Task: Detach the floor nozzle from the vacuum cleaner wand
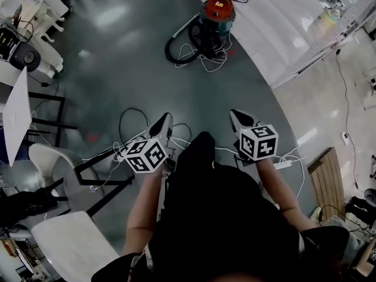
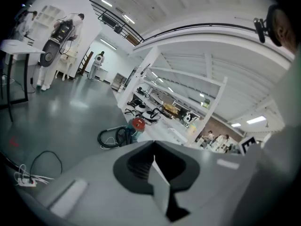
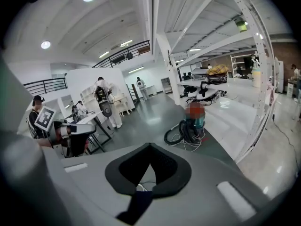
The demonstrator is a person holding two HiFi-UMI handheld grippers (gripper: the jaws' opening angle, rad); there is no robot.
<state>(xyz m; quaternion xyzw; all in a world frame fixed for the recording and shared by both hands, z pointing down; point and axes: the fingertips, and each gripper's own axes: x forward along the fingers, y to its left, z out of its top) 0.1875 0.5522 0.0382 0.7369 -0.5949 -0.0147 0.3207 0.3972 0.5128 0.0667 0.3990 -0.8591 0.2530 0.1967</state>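
On the grey floor (image 1: 135,69), well ahead of the person, stands one vacuum cleaner (image 1: 216,17). It is a teal canister closed by a red lid, and its contents are hidden. One black hose (image 1: 176,49) lies coiled against the canister's left side. One white cord (image 1: 208,60) lies in loops in front of it. The floor nozzle and the wand cannot be told apart from the hose at this size.

**Tool state**
- Left gripper (image 1: 165,120): the jaws are fully together with nothing between them. It points forward and slightly down, toward the canister.
- Right gripper (image 1: 238,115): the jaws are fully together with nothing between them. It points the same way, level with the left one.

**Count**
- Two grippers.
- One vacuum cleaner.
- Two white chairs (image 1: 50,156) at the lower left.
- One power strip (image 1: 285,164).

**Clearance**
- Open floor runs from the gripper tips to the hose coil.
- Loose cables (image 1: 132,119) lie on the floor just beside the left gripper. The power strip lies near the right one.
- On the left, a white table (image 1: 17,113) on a black frame borders the open floor.
- On the right, a slanting white rack frame (image 1: 311,54) borders it, with paler flooring beyond.
- A wooden board (image 1: 328,181) lies at the right edge.
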